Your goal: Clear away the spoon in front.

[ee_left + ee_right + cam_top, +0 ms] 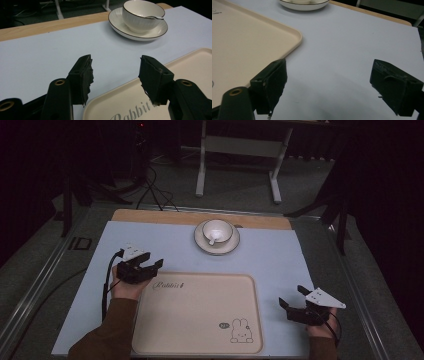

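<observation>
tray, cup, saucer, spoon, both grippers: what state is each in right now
tray: flat on the mat, nothing on it
cup: upright on the saucer
saucer: flat on the mat, beyond the tray
spoon: resting in the cup
left gripper: open, holding nothing
right gripper: open, holding nothing

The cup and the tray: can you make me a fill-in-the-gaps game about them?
1. The cup stands on a ____.
2. A ____ is drawn in a corner of the tray.
3. Both tongs, the left and the right, hold ____.
4. The thing leaning inside the cup is a ____.

Missing words: saucer; rabbit; nothing; spoon
</observation>
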### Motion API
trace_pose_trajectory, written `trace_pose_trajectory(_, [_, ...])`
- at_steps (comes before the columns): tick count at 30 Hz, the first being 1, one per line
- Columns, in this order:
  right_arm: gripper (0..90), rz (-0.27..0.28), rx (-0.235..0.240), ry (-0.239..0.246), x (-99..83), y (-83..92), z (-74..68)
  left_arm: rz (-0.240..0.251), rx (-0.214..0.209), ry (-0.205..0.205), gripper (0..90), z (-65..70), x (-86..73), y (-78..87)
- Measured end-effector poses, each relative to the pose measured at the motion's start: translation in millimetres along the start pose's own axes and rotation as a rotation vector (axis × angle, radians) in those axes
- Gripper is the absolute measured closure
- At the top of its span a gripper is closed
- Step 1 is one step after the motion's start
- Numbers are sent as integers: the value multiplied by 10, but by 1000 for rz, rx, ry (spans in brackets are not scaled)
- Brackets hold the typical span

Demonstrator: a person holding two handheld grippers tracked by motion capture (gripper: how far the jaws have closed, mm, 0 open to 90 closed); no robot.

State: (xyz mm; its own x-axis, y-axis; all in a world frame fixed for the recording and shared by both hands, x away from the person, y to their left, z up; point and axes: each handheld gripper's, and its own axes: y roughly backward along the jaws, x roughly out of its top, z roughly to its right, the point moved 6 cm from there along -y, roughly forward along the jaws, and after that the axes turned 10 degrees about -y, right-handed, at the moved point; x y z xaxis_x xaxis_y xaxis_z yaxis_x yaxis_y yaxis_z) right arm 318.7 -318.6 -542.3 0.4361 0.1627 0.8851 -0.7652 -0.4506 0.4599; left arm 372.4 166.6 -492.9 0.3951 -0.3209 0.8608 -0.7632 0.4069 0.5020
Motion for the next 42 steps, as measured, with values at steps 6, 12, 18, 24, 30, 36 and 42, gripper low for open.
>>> trace_pose_trajectory(6, [140, -1, 1, 0, -1, 0, 2, -2, 4, -8, 418, 16, 69, -61])
trace_pose_trajectory(12, [140, 2, 2, -2, 1, 3, 5, -1, -1, -13, 400, 51, 147, -125])
trace_pose_trajectory(18, [140, 1, 2, -1, 0, 2, 7, -5, -19, -28, 394, 127, 239, -231])
trace_pose_trajectory(24, [140, 1, 3, -4, 0, 4, 10, -5, -29, -37, 394, 183, 310, -316])
trace_pose_trajectory(30, [140, 1, 3, -5, 1, 3, 11, -5, -33, -38, 394, 213, 364, -379])
trace_pose_trajectory(36, [140, 1, 3, -4, 1, 2, 13, 0, -40, -39, 395, 256, 431, -447])
trace_pose_trajectory(42, [140, 4, 2, -4, 4, 6, 20, -5, -41, -51, 391, 299, 481, -507])
